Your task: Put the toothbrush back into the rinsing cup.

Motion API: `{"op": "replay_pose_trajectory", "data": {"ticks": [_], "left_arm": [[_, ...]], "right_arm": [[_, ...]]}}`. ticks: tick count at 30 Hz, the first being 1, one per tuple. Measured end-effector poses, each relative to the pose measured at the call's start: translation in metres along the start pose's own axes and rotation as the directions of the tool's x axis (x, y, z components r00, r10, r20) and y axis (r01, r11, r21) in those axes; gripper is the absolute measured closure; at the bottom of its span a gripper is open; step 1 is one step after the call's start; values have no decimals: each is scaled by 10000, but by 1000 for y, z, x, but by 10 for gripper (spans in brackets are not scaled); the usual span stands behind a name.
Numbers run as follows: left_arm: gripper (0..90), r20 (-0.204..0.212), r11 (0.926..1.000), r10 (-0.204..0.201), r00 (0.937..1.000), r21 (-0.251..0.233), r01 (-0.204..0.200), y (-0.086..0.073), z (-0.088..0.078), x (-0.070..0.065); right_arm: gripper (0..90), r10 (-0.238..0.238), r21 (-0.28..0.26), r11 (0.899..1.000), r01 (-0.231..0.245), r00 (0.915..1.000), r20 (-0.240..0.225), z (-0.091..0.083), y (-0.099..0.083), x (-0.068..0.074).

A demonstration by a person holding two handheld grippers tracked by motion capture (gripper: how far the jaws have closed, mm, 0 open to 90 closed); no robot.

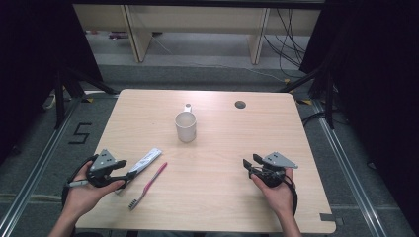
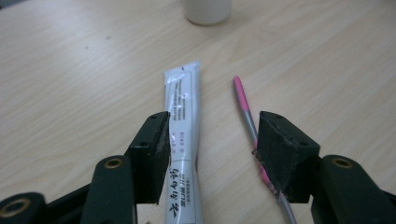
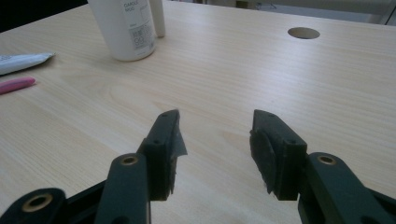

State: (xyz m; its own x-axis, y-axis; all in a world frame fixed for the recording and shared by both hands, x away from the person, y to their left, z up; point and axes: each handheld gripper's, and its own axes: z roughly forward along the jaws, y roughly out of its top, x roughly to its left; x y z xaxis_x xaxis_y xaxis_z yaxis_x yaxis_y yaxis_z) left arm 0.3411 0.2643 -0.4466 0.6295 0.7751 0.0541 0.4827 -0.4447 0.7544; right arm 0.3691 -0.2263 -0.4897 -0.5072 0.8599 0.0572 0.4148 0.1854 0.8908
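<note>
High view first: your left gripper (image 1: 118, 174) sits over the near end of the toothpaste tube (image 1: 144, 163), with the pink toothbrush (image 1: 148, 185) just beside it and the white mug (image 1: 186, 126) well beyond; your right gripper (image 1: 248, 165) rests apart from all three, jaws spread on nothing.

Left gripper view: your jaws stand fairly wide, and the tube (image 2: 182, 140) lies between them, close against one pad, not yet pinched as far as I can tell. The toothbrush (image 2: 247, 109) runs under the other pad (that is the risk). Close from here and you may well trap the brush handle with the tube, or nudge the tube askew. The tube looks flat, white and soft, with a crimped far end.

Right gripper view: jaws wide, bare table (image 3: 261, 79) between them, and the mug (image 3: 123, 28) beyond the jaws.
</note>
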Motion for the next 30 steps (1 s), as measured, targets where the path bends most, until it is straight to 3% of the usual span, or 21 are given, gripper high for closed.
{"op": "replay_pose_trajectory", "data": {"ticks": [1, 4, 5, 7, 8, 9, 11, 12, 13, 14, 16, 17, 18, 19, 20, 21, 22, 23, 26, 27, 30], "left_arm": [[472, 304, 9965, 241, 9992, 797, -265, 8, 4, -2], [515, 355, 9891, 402, 9986, 1400, -448, 15, 10, -7], [517, 676, 9703, 321, 9972, 2372, -473, 20, 17, -11], [525, 875, 9484, 370, 9955, 3109, -626, 26, 23, -15], [543, 875, 9484, 370, 9955, 3109, -626, 26, 23, -15], [560, 732, 9331, 259, 9970, 3561, -504, 32, 30, -17], [581, 752, 9145, -25, 9972, 4037, -281, 38, 37, -19], [590, 752, 9145, -25, 9972, 4037, -281, 38, 37, -19], [598, 633, 8881, -299, 9975, 4596, -25, 44, 43, -21], [606, 633, 8881, -299, 9975, 4596, -25, 44, 43, -21], [605, 573, 8389, -452, 9973, 5442, 67, 50, 55, -23], [599, 597, 8301, -580, 9965, 5574, 149, 51, 60, -24], [597, 597, 8301, -580, 9965, 5574, 149, 51, 60, -24], [594, 669, 8094, -769, 9948, 5868, 231, 51, 69, -25], [594, 669, 8094, -769, 9948, 5868, 231, 51, 69, -25], [595, 663, 7969, -737, 9951, 6038, 188, 52, 75, -27], [595, 663, 7969, -737, 9951, 6038, 188, 52, 75, -27], [593, 769, 7867, -546, 9955, 6173, -45, 53, 79, -27], [542, 673, 7792, -665, 9955, 6267, 97, 52, 82, -30], [527, 682, 7566, -532, 9963, 6538, -43, 52, 85, -30], [535, 546, 7512, -635, 9965, 6600, 117, 53, 87, -31]], "right_arm": [[529, -9, 38, 10000, 9, 10000, -22, 0, 1, 1], [529, -91, 159, 9998, 93, 9998, -178, 1, 2, 2], [530, -137, 129, 9998, 139, 9999, -105, 2, 2, 2], [531, 81, 122, 9999, -77, 9995, -314, 3, 2, 5], [531, 28, 46, 10000, -27, 9994, -358, 3, 2, 5], [531, 276, 391, 9989, -265, 9993, -260, 0, 3, 8], [531, 45, 345, 9994, -34, 9995, -308, 0, 4, 8], [531, 45, 345, 9994, -34, 9995, -308, 0, 4, 8], [531, -458, 165, 9988, 463, 9986, -267, 1, 5, 6], [531, -458, 165, 9988, 463, 9986, -267, 1, 5, 6], [531, -412, 155, 9990, 418, 9985, -355, 2, 5, 6], [531, 231, 417, 9989, -215, 9990, -385, 0, 5, 11], [531, 231, 417, 9989, -215, 9990, -385, 0, 5, 11], [531, 121, 366, 9993, -105, 9990, -422, 1, 5, 10], [531, 121, 366, 9993, -105, 9990, -422, 1, 5, 10], [531, -375, 175, 9991, 381, 9987, -347, 1, 5, 6], [531, -211, 94, 9997, 216, 9986, -476, 2, 4, 7], [531, -262, 82, 9996, 266, 9988, -419, 2, 4, 6], [531, -164, 241, 9996, 175, 9989, -437, 0, 5, 6], [531, -230, 222, 9995, 239, 9990, -385, 0, 5, 5], [531, -159, 157, 9997, 166, 9988, -463, 1, 4, 5]]}}
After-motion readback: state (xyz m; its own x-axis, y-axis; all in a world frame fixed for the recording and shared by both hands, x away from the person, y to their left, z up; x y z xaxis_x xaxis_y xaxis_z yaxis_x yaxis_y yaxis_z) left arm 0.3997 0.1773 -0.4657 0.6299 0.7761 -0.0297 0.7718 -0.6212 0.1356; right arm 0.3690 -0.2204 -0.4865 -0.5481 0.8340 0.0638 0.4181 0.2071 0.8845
